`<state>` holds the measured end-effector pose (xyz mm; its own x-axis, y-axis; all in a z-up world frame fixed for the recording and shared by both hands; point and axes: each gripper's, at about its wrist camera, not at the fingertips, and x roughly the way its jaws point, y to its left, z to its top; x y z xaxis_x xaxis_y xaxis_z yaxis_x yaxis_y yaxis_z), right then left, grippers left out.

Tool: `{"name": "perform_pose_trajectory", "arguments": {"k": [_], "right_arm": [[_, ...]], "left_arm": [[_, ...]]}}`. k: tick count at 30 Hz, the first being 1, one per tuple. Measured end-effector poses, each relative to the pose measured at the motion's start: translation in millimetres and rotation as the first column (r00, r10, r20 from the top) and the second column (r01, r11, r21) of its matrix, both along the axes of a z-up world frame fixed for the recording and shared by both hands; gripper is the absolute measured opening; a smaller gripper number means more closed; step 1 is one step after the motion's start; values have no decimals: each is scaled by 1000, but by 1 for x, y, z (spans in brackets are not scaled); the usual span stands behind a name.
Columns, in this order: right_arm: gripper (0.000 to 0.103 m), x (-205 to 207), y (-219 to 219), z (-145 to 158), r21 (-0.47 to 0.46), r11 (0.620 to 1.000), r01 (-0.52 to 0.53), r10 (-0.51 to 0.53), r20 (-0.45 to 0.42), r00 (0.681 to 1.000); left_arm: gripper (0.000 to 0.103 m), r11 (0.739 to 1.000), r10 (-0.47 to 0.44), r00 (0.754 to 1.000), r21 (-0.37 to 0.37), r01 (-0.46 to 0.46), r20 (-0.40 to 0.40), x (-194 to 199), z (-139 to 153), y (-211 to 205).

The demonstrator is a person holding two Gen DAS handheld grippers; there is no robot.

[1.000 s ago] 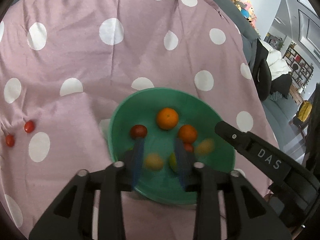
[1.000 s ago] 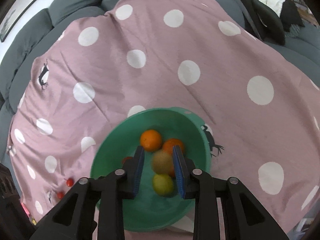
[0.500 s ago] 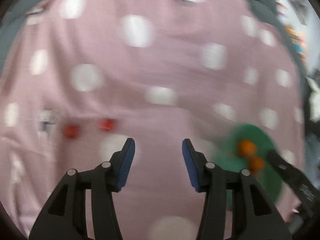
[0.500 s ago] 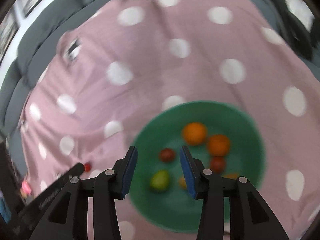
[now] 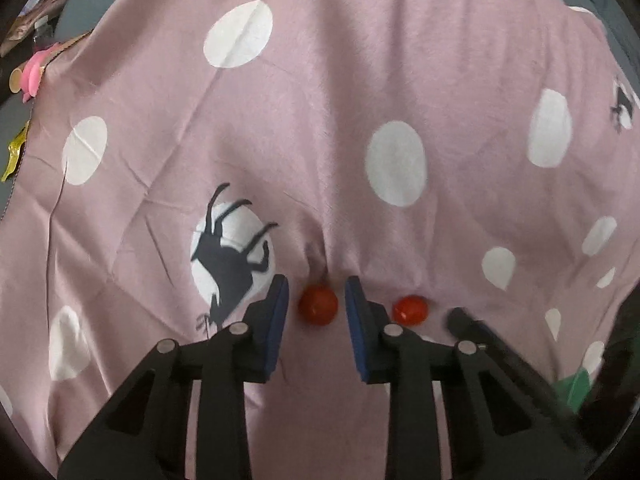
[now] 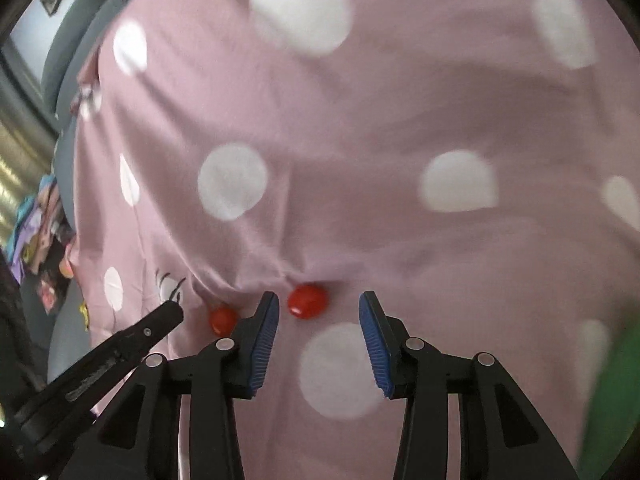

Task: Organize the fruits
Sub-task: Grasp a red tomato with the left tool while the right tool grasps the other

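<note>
Two cherry tomatoes are left out on the pink polka-dot cloth (image 5: 320, 120), and each tool has lined up on one. The left tool (image 5: 317, 282) has its blue pads either side of the left cherry tomato (image 5: 318, 304). Its jaws have just been closing and stand narrow, with a sliver of cloth showing on each side of the fruit, so it has no grip yet. The right tool (image 6: 319, 298) has just been opening and stands moderately wide with nothing held. The right cherry tomato (image 6: 308, 301) sits by its left pad, off centre.

For a clean pickup, I'd say the right tool should shift towards that pad's side until the fruit is centred, then sink so the pads meet its widest part. The left one looks ready: close gently, because a soft round tomato may squirt out or split. The cloth puckers just beyond both fruits, so keep the tips from catching a fold. The green bowl (image 5: 574, 388) shows only as an edge off to the right, and both tomatoes presumably go there.
</note>
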<state>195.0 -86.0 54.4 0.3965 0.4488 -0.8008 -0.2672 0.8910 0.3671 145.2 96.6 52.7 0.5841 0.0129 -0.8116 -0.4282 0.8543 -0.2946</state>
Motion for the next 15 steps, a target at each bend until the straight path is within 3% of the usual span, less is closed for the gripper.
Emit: {"name": "perform_pose_trajectory", "arguments": {"k": [2,6,10,11,15], "right_arm": [[45,4,16,-14,-26,1000,-15,15,-9,1000],[45,10,29,-32,-103,995,-5,4,-11,1000],[39,8,30,-36,-68,998,-20,19,-8,1000],[30,6,30,-37,-59,998,-29,29,-7,1000],[29,2,26,-30,-71,997,-18,19,3,1000]], "left_arm": [[26,1000,-8,1000,23,8,-3,7,0,0],[26,999,-27,999,-29,26,-27,14,-11,-3],[23,1000,-31,998,5,31,-49,18,-16,-7],[23,999,-38,998,-1,38,-51,18,-16,-8],[23,999,-42,997,17,43,-57,19,-17,-11]]}}
